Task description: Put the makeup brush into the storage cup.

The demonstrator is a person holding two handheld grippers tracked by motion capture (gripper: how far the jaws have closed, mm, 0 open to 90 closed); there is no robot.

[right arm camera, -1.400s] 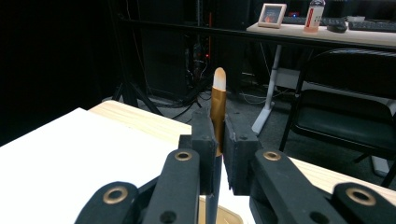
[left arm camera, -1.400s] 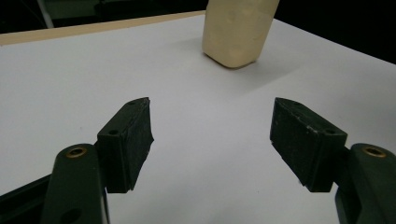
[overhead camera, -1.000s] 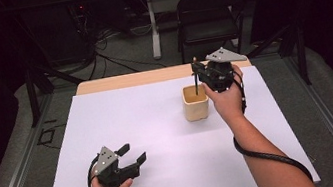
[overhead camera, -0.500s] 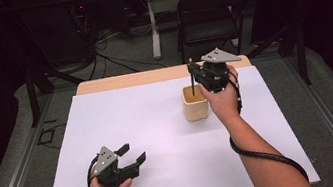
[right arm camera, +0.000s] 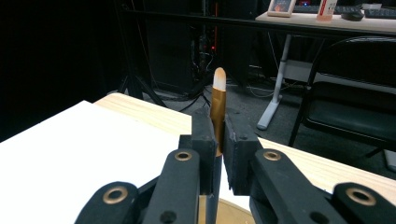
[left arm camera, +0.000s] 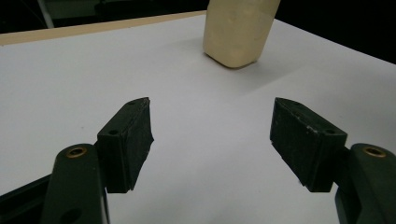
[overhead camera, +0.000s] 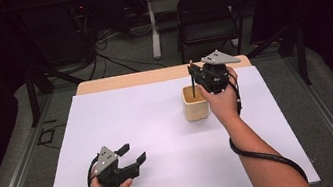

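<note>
A cream cup (overhead camera: 195,104) stands on the white table cover (overhead camera: 159,125), right of centre; in the left gripper view the cup (left arm camera: 239,30) is ahead of the jaws. My right gripper (overhead camera: 196,74) hovers just above the cup's rim, shut on a thin brown stick (overhead camera: 193,86) held upright, whose lower end reaches down into the cup. In the right gripper view the stick (right arm camera: 218,107), with its pale tip up, is pinched between the jaws of my right gripper (right arm camera: 219,128). My left gripper (overhead camera: 132,153) rests near the front left, open and holding nothing (left arm camera: 212,135).
A strip of bare wooden tabletop (overhead camera: 127,80) shows beyond the white cover. Behind the table stand a black folding chair (overhead camera: 210,15) and a desk leg (overhead camera: 153,24), with cables on the floor. Dark stands flank both sides.
My right gripper has shifted slightly left and a little lower over the cup with the stick still in it. The left gripper has stayed put.
</note>
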